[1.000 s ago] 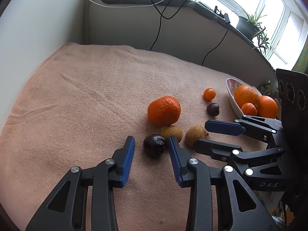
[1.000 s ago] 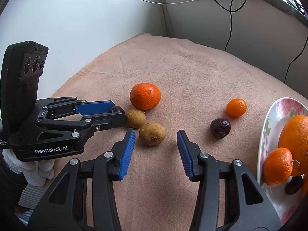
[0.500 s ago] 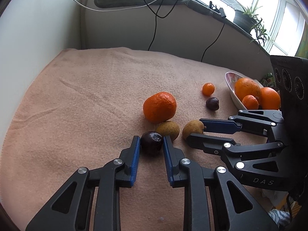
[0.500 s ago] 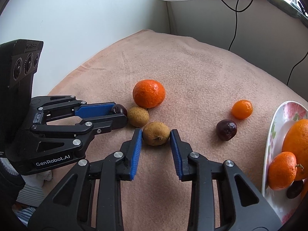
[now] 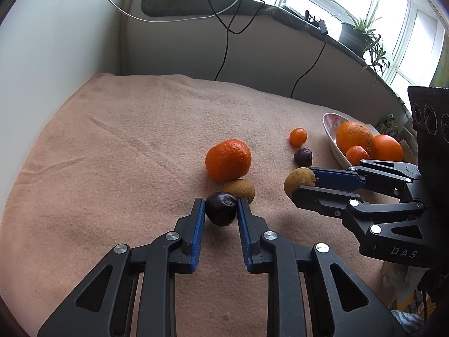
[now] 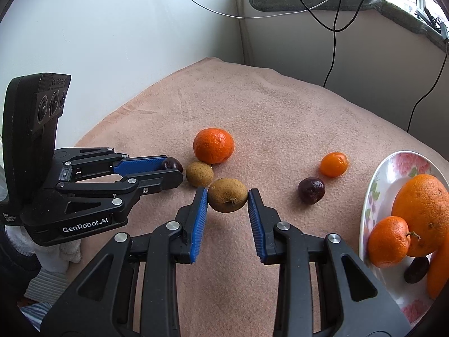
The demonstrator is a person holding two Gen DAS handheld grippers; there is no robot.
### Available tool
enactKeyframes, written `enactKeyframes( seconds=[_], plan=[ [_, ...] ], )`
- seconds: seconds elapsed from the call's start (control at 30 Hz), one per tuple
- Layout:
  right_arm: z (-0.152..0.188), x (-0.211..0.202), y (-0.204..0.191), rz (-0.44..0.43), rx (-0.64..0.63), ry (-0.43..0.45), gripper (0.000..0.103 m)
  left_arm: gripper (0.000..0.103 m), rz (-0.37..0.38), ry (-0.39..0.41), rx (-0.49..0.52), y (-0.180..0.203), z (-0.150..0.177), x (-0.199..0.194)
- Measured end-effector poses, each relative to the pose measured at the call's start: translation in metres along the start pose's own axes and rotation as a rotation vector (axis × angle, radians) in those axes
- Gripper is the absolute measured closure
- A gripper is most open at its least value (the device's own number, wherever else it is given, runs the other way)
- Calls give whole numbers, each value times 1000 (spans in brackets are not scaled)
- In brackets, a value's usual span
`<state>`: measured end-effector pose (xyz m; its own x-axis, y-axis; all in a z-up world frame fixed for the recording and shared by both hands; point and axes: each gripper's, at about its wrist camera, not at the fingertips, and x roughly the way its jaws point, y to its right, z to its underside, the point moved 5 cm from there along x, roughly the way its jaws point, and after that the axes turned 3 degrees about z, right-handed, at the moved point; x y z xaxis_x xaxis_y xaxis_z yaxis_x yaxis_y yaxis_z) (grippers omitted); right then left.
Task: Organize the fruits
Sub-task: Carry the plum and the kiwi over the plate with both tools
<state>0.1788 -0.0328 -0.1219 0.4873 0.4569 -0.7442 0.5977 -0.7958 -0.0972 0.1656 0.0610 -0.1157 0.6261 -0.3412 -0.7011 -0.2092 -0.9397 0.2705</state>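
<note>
Left gripper [image 5: 220, 209]: we clamp the dark purple round plum [image 5: 220, 208].
Right gripper [image 6: 227, 198]: clamped on the brown fuzzy kiwi [image 6: 228, 194].
Flowered white plate [image 6: 373, 193]: we judge it right of both (right gripper nearer).

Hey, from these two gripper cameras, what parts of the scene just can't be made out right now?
- Plate: right wrist view, far side cut off by the frame edge.
- Dark fruit on plate: partly hidden behind the small orange.
- Dark plum: right wrist view, mostly hidden by the left hand-held gripper.
</note>
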Motion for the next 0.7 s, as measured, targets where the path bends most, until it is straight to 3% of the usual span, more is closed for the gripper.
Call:
enactKeyframes(
  seconds=[0.33, 0.7],
  plan=[
    [-6, -49, 25, 28, 34, 78, 72, 81, 57, 47, 1, 17, -16, -12],
    [-9, -103, 93, 149, 94, 146, 72, 81, 150, 58, 61, 75, -38, 5]
  ],
)
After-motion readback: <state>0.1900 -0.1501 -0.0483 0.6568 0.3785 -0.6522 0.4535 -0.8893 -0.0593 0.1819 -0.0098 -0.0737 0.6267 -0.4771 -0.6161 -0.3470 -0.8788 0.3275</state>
